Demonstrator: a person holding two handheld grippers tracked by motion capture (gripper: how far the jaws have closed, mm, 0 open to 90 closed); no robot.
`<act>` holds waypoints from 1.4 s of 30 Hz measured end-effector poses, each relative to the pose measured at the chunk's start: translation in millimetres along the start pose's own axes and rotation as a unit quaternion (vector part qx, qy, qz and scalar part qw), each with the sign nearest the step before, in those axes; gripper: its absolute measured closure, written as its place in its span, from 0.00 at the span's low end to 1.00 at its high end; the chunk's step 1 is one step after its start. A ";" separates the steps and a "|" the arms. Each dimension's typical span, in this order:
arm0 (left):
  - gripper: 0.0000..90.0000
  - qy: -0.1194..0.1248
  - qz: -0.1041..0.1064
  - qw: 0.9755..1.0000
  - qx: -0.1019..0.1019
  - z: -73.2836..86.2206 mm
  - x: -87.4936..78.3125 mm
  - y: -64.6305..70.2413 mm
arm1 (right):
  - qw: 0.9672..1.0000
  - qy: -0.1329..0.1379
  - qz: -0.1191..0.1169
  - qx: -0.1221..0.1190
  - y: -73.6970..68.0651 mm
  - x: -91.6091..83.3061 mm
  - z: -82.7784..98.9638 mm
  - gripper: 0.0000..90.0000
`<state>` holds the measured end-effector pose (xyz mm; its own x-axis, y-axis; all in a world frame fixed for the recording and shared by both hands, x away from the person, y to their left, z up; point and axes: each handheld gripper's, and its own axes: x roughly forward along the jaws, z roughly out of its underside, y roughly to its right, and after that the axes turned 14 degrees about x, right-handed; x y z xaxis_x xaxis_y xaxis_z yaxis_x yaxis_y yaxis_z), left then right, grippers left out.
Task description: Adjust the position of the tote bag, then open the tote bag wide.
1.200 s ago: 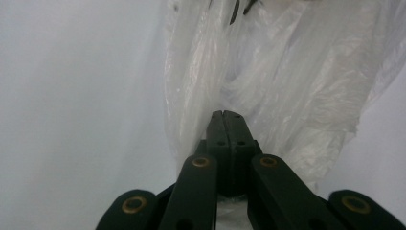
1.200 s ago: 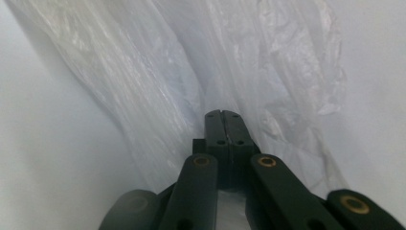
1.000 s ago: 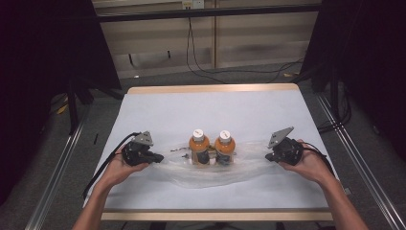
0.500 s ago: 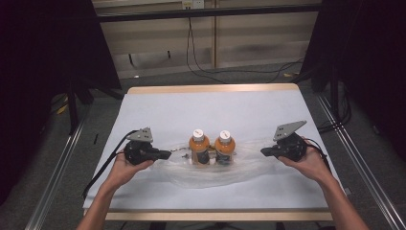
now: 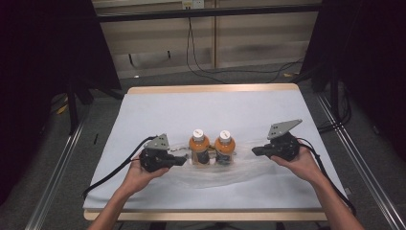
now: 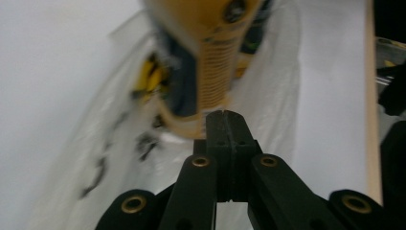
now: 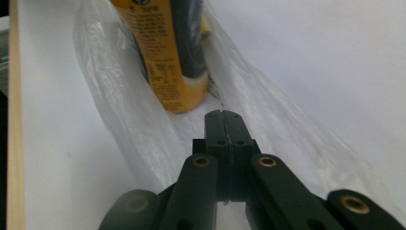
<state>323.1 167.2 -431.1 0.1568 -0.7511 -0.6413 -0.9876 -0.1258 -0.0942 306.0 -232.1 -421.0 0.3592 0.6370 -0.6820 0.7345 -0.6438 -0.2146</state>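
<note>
Your left gripper (image 5: 181, 161), jaws pressed together and empty, sat just beside the left bottle (image 5: 199, 146) standing upright on the plastic bag (image 5: 210, 175); your right gripper (image 5: 255, 150), likewise closed, lay farther off.

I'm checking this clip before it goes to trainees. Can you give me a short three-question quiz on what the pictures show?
1. True or false: both bottles stand upright on a clear plastic bag.
2. Which bottle is nearer the left tongs? A) the left bottle B) the right bottle
3. Fill in: the jaws of the right tongs are ____.

Key:
1. True. Both stand cap up on the crumpled bag, which lies on the white table cover.
2. A. In the high view the tip of the left tongs lies close beside the left bottle; whether they touch cannot be told.
3. Shut. In the right gripper view the two black jaws meet with nothing between them.
</note>
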 end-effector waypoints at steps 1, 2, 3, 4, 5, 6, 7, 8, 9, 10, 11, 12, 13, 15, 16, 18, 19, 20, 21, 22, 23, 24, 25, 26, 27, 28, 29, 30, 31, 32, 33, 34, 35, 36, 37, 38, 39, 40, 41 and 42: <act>1.00 -0.006 -0.002 1.000 0.004 -2.8 2.8 2.5 | 1.000 0.000 -0.001 -0.001 -1.0 2.3 -0.7 1.00; 1.00 -0.007 0.003 1.000 0.003 -5.1 5.5 4.4 | 1.000 -0.002 0.003 0.000 -2.6 4.6 -1.3 1.00; 1.00 0.002 0.003 1.000 0.005 -6.3 8.5 6.1 | 1.000 -0.004 0.004 -0.002 -3.1 6.9 -2.3 1.00; 1.00 -0.002 0.003 1.000 0.005 -8.0 10.4 7.5 | 1.000 -0.005 0.003 0.001 -4.1 8.9 -3.2 1.00; 1.00 -0.008 0.000 1.000 0.006 -9.8 12.6 8.3 | 1.000 -0.006 0.003 0.001 -5.2 10.2 -4.1 1.00; 1.00 -0.006 -0.003 1.000 0.004 -10.7 15.0 9.2 | 1.000 -0.004 0.001 0.002 -6.0 11.5 -5.0 1.00; 1.00 -0.004 0.001 1.000 0.003 -11.9 17.5 9.5 | 1.000 -0.003 0.000 0.002 -6.6 12.4 -6.1 1.00; 1.00 -0.002 0.000 1.000 0.004 -12.4 19.1 9.9 | 1.000 -0.003 -0.002 0.001 -7.2 13.3 -7.2 1.00; 1.00 0.001 -0.003 1.000 0.007 -12.9 20.7 9.9 | 1.000 -0.001 -0.004 0.004 -7.6 13.8 -7.9 1.00; 1.00 0.008 0.003 1.000 0.002 -13.2 22.6 9.2 | 1.000 0.001 -0.006 0.005 -7.1 14.9 -8.4 1.00; 1.00 0.010 0.001 1.000 -0.002 -14.0 23.6 9.0 | 1.000 0.000 -0.007 0.006 -7.2 15.9 -8.9 1.00; 1.00 0.009 -0.002 1.000 0.001 -15.1 24.3 8.2 | 1.000 -0.003 -0.006 0.006 -7.5 16.9 -9.4 1.00; 1.00 0.014 0.002 1.000 -0.002 -16.0 25.6 7.2 | 1.000 -0.003 -0.006 0.003 -7.6 18.2 -10.1 1.00; 1.00 0.016 0.001 1.000 0.000 -18.7 28.5 7.0 | 1.000 -0.002 -0.007 0.001 -8.7 20.7 -11.9 1.00; 1.00 0.017 0.002 1.000 0.003 -19.9 31.2 7.8 | 1.000 -0.003 -0.007 -0.001 -9.6 22.0 -13.3 1.00; 1.00 0.021 0.004 1.000 0.006 -21.9 36.2 9.8 | 1.000 -0.002 -0.015 0.002 -9.9 25.4 -16.4 1.00; 1.00 0.021 0.004 1.000 0.007 -22.7 38.4 10.5 | 1.000 -0.004 -0.014 0.002 -9.9 27.8 -17.8 1.00; 1.00 0.016 0.001 1.000 0.011 -23.5 40.1 10.6 | 1.000 -0.008 -0.013 0.001 -9.8 30.2 -19.3 1.00; 1.00 0.017 0.003 1.000 0.010 -23.9 41.9 10.4 | 1.000 -0.009 -0.016 -0.002 -8.7 32.6 -20.7 1.00; 1.00 0.012 0.003 1.000 0.013 -24.7 43.2 9.7 | 1.000 -0.009 -0.018 0.002 -8.2 34.2 -21.4 1.00; 1.00 0.015 0.003 1.000 0.012 -25.5 44.9 10.1 | 1.000 -0.013 -0.018 0.000 -7.5 37.4 -23.0 1.00; 1.00 0.007 0.005 1.000 0.019 -26.7 45.0 10.6 | 1.000 -0.017 -0.015 -0.004 -6.6 40.0 -24.3 1.00; 1.00 0.012 0.007 1.000 0.018 -27.2 46.7 11.4 | 1.000 -0.017 -0.017 -0.002 -6.3 42.6 -25.4 1.00; 1.00 0.009 0.007 1.000 0.019 -28.0 47.9 11.8 | 1.000 -0.019 -0.021 -0.003 -5.7 45.0 -26.6 1.00; 1.00 0.005 0.004 1.000 0.021 -28.6 49.3 12.4 | 1.000 -0.021 -0.018 -0.005 -5.9 47.4 -28.0 1.00; 1.00 0.013 0.003 1.000 0.021 -28.5 51.1 12.3 | 1.000 -0.025 -0.017 -0.006 -6.3 49.8 -29.7 1.00; 1.00 0.014 0.008 1.000 0.017 -29.1 52.5 11.3 | 0.999 -0.028 -0.018 -0.006 -6.5 51.6 -31.0 1.00; 1.00 0.014 0.006 1.000 0.014 -29.9 54.1 11.4 | 0.999 -0.028 -0.018 -0.006 -5.7 54.6 -33.2 1.00; 1.00 0.011 0.004 1.000 0.016 -31.8 54.7 11.8 | 0.999 -0.031 -0.014 -0.004 -4.7 57.2 -35.0 1.00; 1.00 0.011 0.005 1.000 0.021 -34.9 54.6 13.7 | 0.999 -0.032 -0.010 -0.005 -3.8 59.7 -36.2 1.00; 1.00 0.010 0.000 1.000 0.027 -38.3 54.9 16.2 | 0.999 -0.035 -0.016 -0.003 -2.0 61.9 -37.2 1.00; 1.00 0.016 -0.001 0.999 0.028 -40.4 56.7 17.5 | 0.999 -0.038 -0.015 -0.004 -1.0 64.3 -37.9 1.00; 1.00 0.022 0.001 0.999 0.024 -41.1 58.8 18.0 | 0.999 -0.041 -0.017 -0.004 -0.8 67.0 -38.7 1.00; 1.00 0.018 -0.001 0.999 0.028 -41.2 60.9 17.6 | 0.999 -0.043 -0.019 -0.005 -0.4 69.5 -39.6 1.00; 1.00 0.016 -0.001 1.000 0.026 -40.6 63.4 17.8 | 0.999 -0.044 -0.019 -0.006 -0.2 71.8 -40.6 1.00; 1.00 0.005 -0.010 0.999 0.030 -39.5 65.0 18.2 | 0.999 -0.047 -0.020 -0.005 -0.2 73.6 -41.5 1.00; 1.00 0.000 -0.006 1.000 0.029 -37.8 67.5 18.7 | 0.999 -0.048 -0.020 -0.006 0.4 75.5 -42.3 1.00; 1.00 -0.010 -0.007 0.999 0.031 -36.8 69.7 19.7 | 0.999 -0.051 -0.018 -0.004 1.1 76.5 -43.0 1.00; 1.00 -0.006 -0.008 0.999 0.032 -35.2 73.4 20.7 | 0.999 -0.050 -0.021 -0.005 2.6 78.3 -43.4 1.00; 1.00 -0.013 -0.002 0.999 0.036 -34.4 75.2 20.9 | 0.998 -0.052 -0.022 -0.001 3.2 79.6 -43.8 1.00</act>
<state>314.6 85.8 -455.1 0.1623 -0.7334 -0.6601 -0.9851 -0.0820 -0.1511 362.2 -164.9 -445.3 0.2648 0.6182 -0.7401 0.7499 -0.6146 -0.2450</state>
